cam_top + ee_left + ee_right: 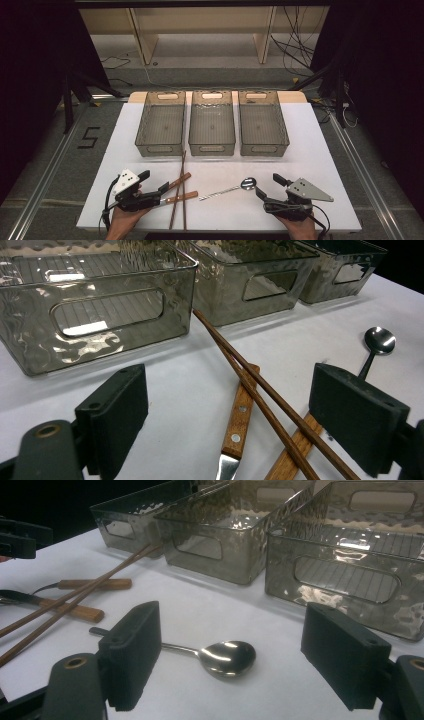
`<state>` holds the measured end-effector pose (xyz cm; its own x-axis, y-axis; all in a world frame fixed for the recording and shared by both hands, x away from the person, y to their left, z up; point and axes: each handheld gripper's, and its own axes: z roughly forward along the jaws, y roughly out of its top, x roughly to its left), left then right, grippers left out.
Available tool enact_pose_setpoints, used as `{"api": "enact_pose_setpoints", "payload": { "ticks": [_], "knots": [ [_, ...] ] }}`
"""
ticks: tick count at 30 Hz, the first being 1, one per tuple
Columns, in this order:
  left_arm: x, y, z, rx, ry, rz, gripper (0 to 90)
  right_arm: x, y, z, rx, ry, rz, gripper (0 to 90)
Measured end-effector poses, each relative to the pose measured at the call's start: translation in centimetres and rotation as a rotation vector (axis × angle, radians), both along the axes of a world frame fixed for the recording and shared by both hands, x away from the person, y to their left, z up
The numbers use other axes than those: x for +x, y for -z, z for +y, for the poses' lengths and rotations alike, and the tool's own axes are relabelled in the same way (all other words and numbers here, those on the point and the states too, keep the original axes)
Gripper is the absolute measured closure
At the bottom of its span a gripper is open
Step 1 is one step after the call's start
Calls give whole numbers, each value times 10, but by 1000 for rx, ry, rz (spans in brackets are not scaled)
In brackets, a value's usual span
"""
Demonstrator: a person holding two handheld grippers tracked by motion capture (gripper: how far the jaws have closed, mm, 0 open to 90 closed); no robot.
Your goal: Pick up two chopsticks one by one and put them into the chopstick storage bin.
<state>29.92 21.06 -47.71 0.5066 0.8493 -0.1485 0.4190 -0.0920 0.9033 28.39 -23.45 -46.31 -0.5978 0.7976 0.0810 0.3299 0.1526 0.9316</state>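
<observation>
Spoon (pixel 248 183) between spread grippers

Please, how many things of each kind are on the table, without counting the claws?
Bins: 3
Chopsticks: 2
Wooden-handled utensils: 2
Spoon: 1
Total: 8

In the left gripper view the knife (pixel 235 432) blade runs off the bottom edge, and the right jaw covers part of the spoon (pixel 378 342) handle and a second wooden handle (pixel 295 447). In the right gripper view the chopsticks (pixel 65 605) leave the left edge.
</observation>
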Motion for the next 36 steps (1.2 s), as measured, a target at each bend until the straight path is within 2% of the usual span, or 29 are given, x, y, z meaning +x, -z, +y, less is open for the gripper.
{"api": "enact_pose_setpoints", "payload": {
  "ticks": [11,15,19,27,29,33,36],
  "knots": [
    [-1,-9,-9,21,-5,41,159,1,0,-1,-1,6,3,248],
    [-1,-13,-16,44,-11,76,159,1,0,-1,0,8,6,248],
    [0,-19,-24,74,-14,131,164,1,0,-1,1,9,7,248],
    [2,-30,-45,139,17,194,199,2,1,0,-3,9,13,250],
    [3,-34,-51,174,20,219,221,2,1,0,-4,11,15,250],
    [5,-40,-61,224,28,239,266,2,1,0,-3,14,20,251],
    [7,-41,-65,221,41,262,307,2,1,0,-5,12,21,250]
  ]
}}
